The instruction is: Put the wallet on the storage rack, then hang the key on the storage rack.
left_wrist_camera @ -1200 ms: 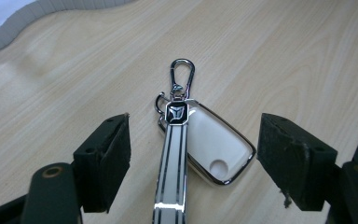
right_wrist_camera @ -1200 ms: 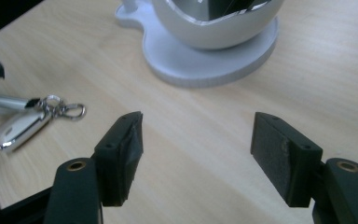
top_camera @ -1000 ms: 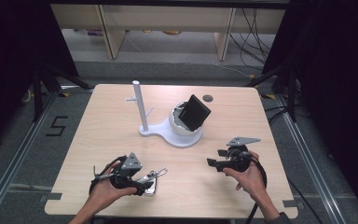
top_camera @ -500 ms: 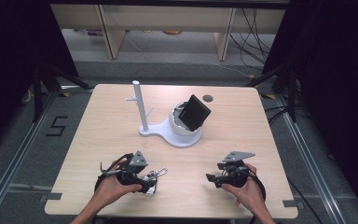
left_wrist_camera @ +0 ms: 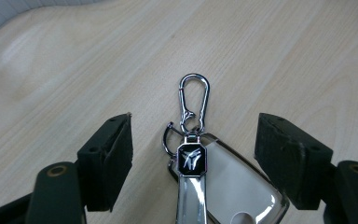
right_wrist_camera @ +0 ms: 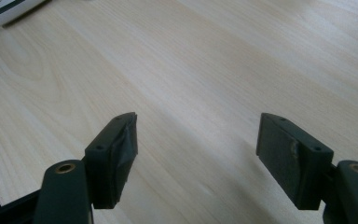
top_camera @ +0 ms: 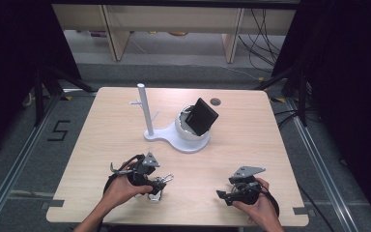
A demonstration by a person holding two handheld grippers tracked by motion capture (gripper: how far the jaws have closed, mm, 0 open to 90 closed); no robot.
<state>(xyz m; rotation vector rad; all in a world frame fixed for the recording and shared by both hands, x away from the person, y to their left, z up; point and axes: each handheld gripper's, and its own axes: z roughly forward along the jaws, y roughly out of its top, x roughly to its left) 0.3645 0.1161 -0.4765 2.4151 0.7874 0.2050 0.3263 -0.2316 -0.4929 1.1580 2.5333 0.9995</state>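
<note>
- My left gripper stands wide, its two black jaws straddling the key fob without touching it; the fob lies flat on the table between them, closer to the jaw at 3 o'clock than to the one at 9 o'clock.
- The fob's silver carabiner clip points away from me toward 12 o'clock, with a small black emblem tab just below it and a clear case over the body.
- In the high view that gripper sits near the table's front edge, at about 7 o'clock from the white stand, well apart from it.
- My right gripper is also spread wide, over bare wood with nothing between the jaws; in the high view it lies at about 5 o'clock from the stand.
- Compared with a second ago, both my hands have drawn back toward the front edge, the right one more than the left, while the fob seems to lie where it was.
- I judge that I have lined up the left jaws around the fob, and closing on it is the next step, probably to carry it to the stand's upright post.
- A black box rests tilted in the stand's dish.
</note>
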